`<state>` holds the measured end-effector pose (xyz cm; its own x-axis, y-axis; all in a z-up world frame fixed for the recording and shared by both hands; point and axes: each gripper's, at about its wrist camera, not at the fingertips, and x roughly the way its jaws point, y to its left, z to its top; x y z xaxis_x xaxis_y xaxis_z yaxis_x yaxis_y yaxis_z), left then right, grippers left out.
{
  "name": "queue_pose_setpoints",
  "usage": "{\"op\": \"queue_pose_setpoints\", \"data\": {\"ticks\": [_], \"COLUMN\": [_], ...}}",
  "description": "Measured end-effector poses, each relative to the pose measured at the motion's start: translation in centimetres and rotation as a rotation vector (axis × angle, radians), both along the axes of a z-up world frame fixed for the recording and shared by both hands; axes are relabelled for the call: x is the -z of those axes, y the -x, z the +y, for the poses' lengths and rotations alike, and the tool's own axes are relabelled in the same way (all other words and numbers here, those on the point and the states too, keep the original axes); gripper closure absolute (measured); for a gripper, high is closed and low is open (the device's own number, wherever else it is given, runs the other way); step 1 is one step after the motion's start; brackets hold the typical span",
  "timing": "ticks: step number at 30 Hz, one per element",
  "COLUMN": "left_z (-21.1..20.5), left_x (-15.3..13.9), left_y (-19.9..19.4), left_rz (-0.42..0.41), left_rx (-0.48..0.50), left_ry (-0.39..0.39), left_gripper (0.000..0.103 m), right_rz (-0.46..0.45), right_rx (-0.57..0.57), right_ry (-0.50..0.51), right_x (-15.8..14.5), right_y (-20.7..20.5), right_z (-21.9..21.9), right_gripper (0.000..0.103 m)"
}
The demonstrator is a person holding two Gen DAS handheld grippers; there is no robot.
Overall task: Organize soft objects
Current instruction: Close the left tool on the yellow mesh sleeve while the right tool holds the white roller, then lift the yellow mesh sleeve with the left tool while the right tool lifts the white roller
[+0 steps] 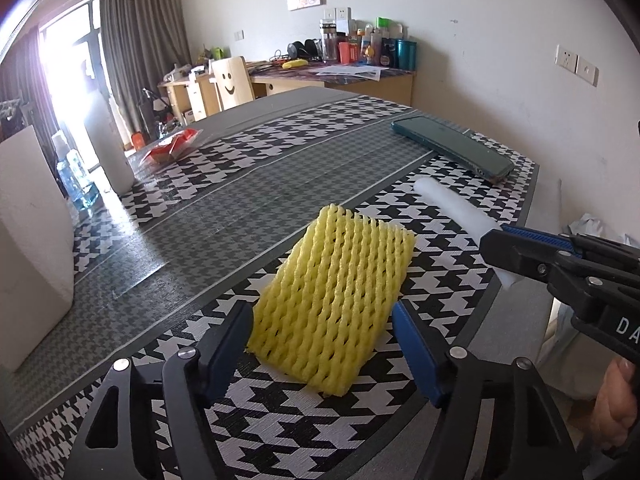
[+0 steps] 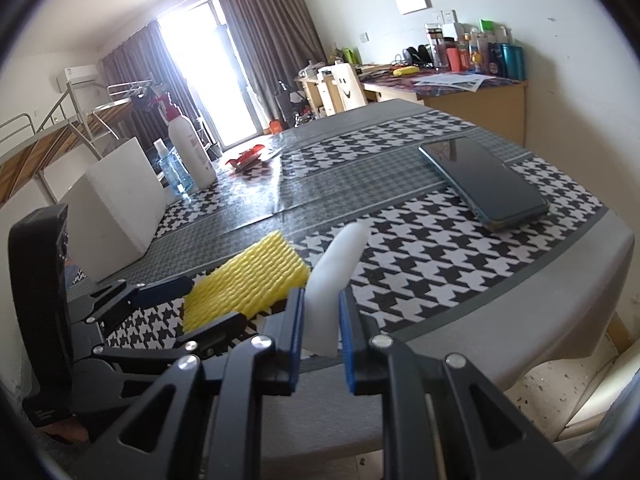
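A yellow foam net sleeve lies flat on the houndstooth tablecloth. My left gripper is lowered over its near end, one blue-padded finger on each side. The net keeps its shape, so I read the jaws as open around it. To the right, my right gripper is shut on the near end of a white foam tube. The tube points forward over the table, near the net's right edge.
A dark phone lies at the far right, near the table's edge. A white foam block stands at the left, with a white bottle and a blue bottle behind it. A red packet lies further back.
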<state>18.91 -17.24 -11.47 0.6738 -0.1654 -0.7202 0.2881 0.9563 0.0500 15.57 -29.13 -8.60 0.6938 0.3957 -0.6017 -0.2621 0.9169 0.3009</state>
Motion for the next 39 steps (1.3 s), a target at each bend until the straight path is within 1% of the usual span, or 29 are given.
{"op": "queue_pose_setpoints", "data": {"ticks": [2, 6, 9, 11, 14, 18, 19, 21, 39], "left_z": [-0.1, -0.3, -0.2, 0.3, 1.1, 1.4, 1.4, 1.5, 3.7], "left_x": [0.1, 0.3, 0.2, 0.1, -0.1, -0.2, -0.3, -0.5, -2.6], "left_y": [0.0, 0.0, -0.1, -0.2, -0.3, -0.3, -0.2, -0.1, 2.1], "left_rz": [0.005, 0.004, 0.000, -0.001, 0.002, -0.003, -0.003, -0.003, -0.061], "left_rx": [0.003, -0.003, -0.018, -0.048, -0.065, -0.063, -0.057, -0.049, -0.056], "left_ry": [-0.003, -0.032, -0.057, -0.063, -0.024, -0.002, 0.006, 0.022, 0.056], "left_gripper": [0.034, 0.037, 0.047, 0.063, 0.071, 0.075, 0.078, 0.079, 0.079], "right_rz": [0.000, 0.000, 0.000, -0.001, -0.003, -0.005, -0.005, -0.006, -0.045], "right_rx": [0.003, 0.008, 0.007, 0.007, 0.008, 0.006, 0.005, 0.004, -0.022], "right_ry": [0.000, -0.005, -0.008, -0.008, -0.009, -0.008, -0.007, -0.006, 0.014], "right_x": [0.0, 0.0, 0.0, -0.1, -0.1, -0.1, -0.1, -0.1, -1.2], "right_y": [0.1, 0.1, 0.2, 0.2, 0.3, 0.3, 0.3, 0.4, 0.7], "right_z": [0.0, -0.2, -0.1, -0.1, -0.2, -0.1, 0.0, 0.0, 1.7], "right_gripper": [0.082, 0.082, 0.082, 0.082, 0.082, 0.082, 0.082, 0.082, 0.082]}}
